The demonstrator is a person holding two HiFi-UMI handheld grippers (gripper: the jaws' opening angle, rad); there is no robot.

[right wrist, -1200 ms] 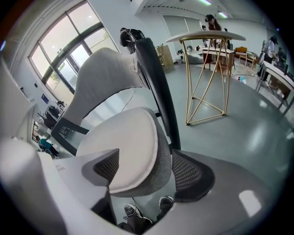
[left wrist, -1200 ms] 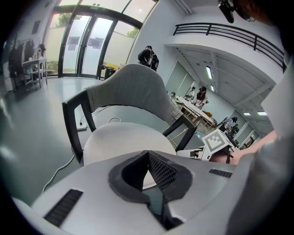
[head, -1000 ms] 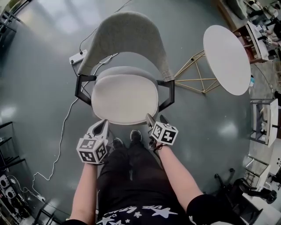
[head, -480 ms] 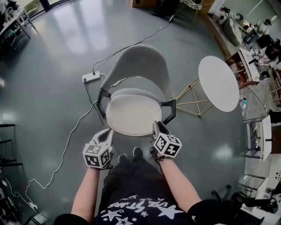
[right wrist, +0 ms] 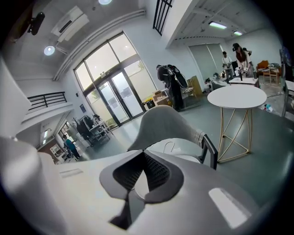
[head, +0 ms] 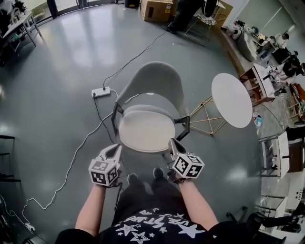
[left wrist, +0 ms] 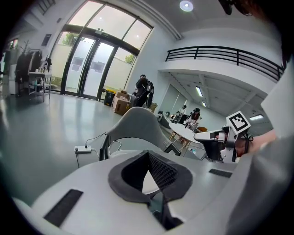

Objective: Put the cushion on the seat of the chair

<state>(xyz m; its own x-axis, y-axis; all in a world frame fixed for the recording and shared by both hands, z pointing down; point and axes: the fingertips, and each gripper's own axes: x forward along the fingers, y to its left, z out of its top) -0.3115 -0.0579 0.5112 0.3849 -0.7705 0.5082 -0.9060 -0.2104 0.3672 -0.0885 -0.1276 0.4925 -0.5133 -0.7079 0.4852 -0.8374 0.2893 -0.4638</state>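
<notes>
A grey armchair (head: 150, 81) stands on the floor in front of me, and a pale round cushion (head: 146, 131) lies flat on its seat. My left gripper (head: 117, 147) hangs just off the seat's front left edge, jaws together and empty. By the front right edge my right gripper (head: 170, 141) is shut and holds nothing. In the left gripper view the left gripper (left wrist: 147, 153) points at the chair (left wrist: 138, 121), with the right gripper (left wrist: 198, 136) beside it. Past the right gripper (right wrist: 144, 153) in its own view are the chair (right wrist: 167, 121) and cushion (right wrist: 177, 146).
A round white table (head: 231, 99) on a gold wire base stands right of the chair. A white power strip (head: 100, 91) with cables lies on the floor to the left. Cardboard boxes (head: 159, 8) and desks with people sit far back. My shoes (head: 159, 172) are below the seat.
Both grippers have lifted up and back from the seat's front edge. The right gripper's jaws, apart a second ago, have closed. The head view has pulled back and shows more of the room.
</notes>
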